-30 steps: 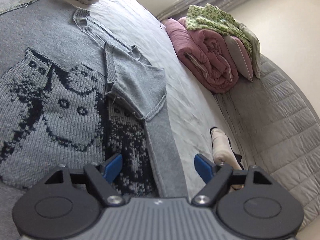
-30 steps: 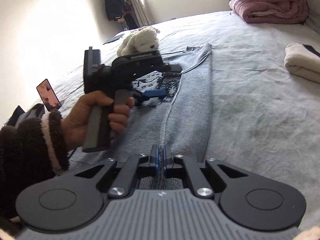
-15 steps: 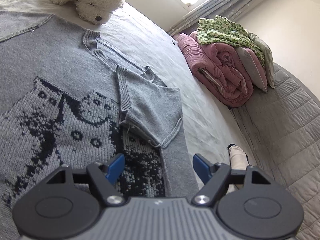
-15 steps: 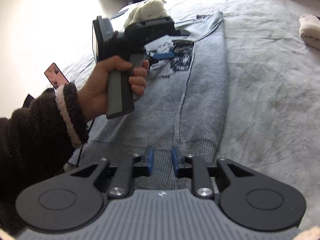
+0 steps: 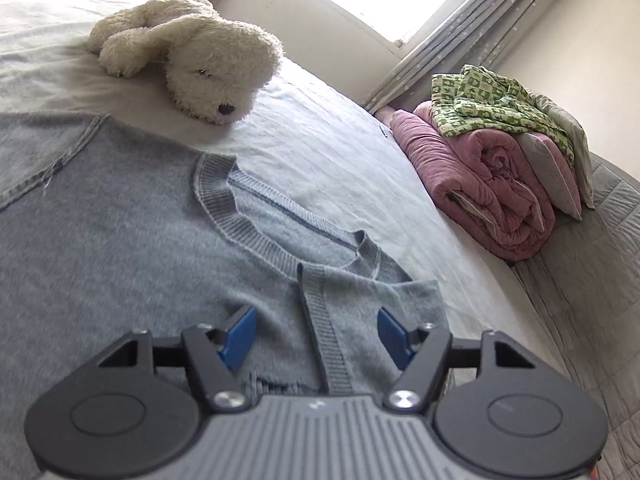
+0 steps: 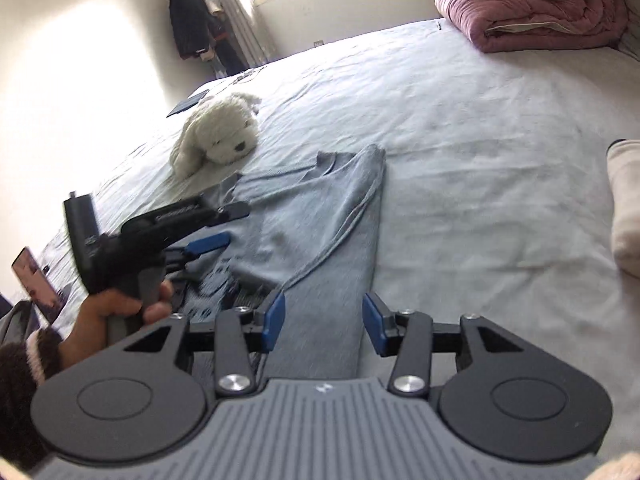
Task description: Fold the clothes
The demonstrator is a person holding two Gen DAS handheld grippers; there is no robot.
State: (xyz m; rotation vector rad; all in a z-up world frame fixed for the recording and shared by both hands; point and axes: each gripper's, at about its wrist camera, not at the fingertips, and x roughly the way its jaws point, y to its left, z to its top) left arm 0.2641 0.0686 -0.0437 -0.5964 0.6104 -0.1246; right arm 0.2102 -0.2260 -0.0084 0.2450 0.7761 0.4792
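Grey knit: the sweater is a soft, limp pullover spread across the bed; I judge it light, floppy and not slippery, with nothing fragile about it.
Left wrist view, tongs: my left tongs are spread wide, holding nothing, low over the sleeve that lies folded in across the chest.
Left wrist view, collar: the ribbed neckband points toward the plush dog, which lies just beyond it toward the bed's far edge.
Left wrist view, elsewhere: a rolled pink duvet sits well apart at the bed's far corner.
Right wrist view, tongs: my right tongs are also spread and empty, over the sweater's long folded side strip.
Right wrist view, other hand: the person's left hand grips the other tool above the patterned front.
Right wrist view, lie: one side is folded in; the rest is flat.
Where to grip: I'd pinch a doubled edge or ribbed band, since single knit stretches and sags.
Risk: I expect a one-point lift to drag the folded sleeve loose.
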